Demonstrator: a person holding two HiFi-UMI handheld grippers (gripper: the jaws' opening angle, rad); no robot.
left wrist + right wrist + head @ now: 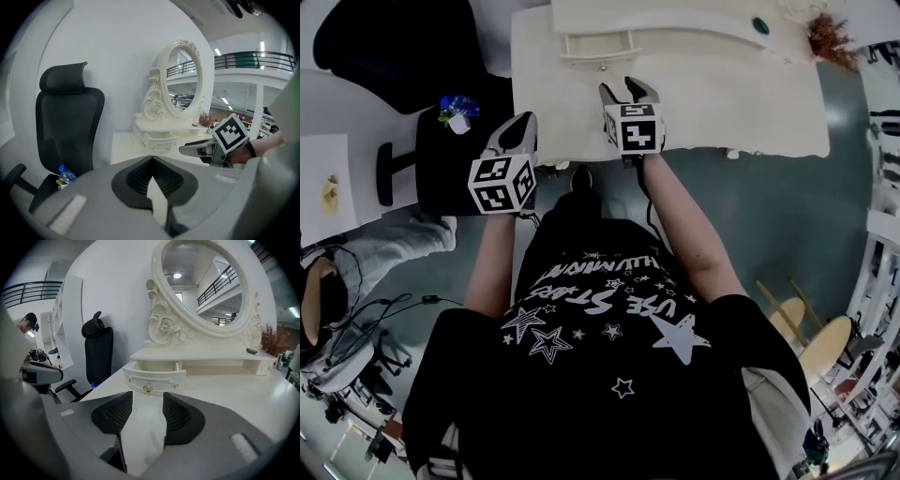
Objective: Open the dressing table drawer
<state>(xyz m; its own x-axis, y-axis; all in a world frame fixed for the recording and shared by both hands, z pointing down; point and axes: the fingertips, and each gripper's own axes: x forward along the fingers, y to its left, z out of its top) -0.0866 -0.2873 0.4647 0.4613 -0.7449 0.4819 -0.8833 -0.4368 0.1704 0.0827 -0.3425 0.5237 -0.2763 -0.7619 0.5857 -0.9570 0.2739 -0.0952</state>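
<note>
The small cream drawer (595, 45) of the white dressing table (750, 103) stands pulled out, with its round knob (147, 387) facing me. My right gripper (630, 92) hovers over the tabletop a short way in front of the drawer, open and holding nothing. In the right gripper view the drawer front (154, 379) sits just beyond the parted right gripper (146, 404). My left gripper (517, 133) hangs off the table's left front corner, shut and empty. The left gripper view shows the left gripper (151, 161) with its tips together and the drawer (159, 140) farther off.
An oval mirror (201, 287) in a carved frame rises behind the drawer. A black office chair (70, 126) stands left of the table, with a blue-capped bottle (457, 108) on its seat. A small dark object (251, 350) lies on the upper shelf, near dried flowers (830, 37).
</note>
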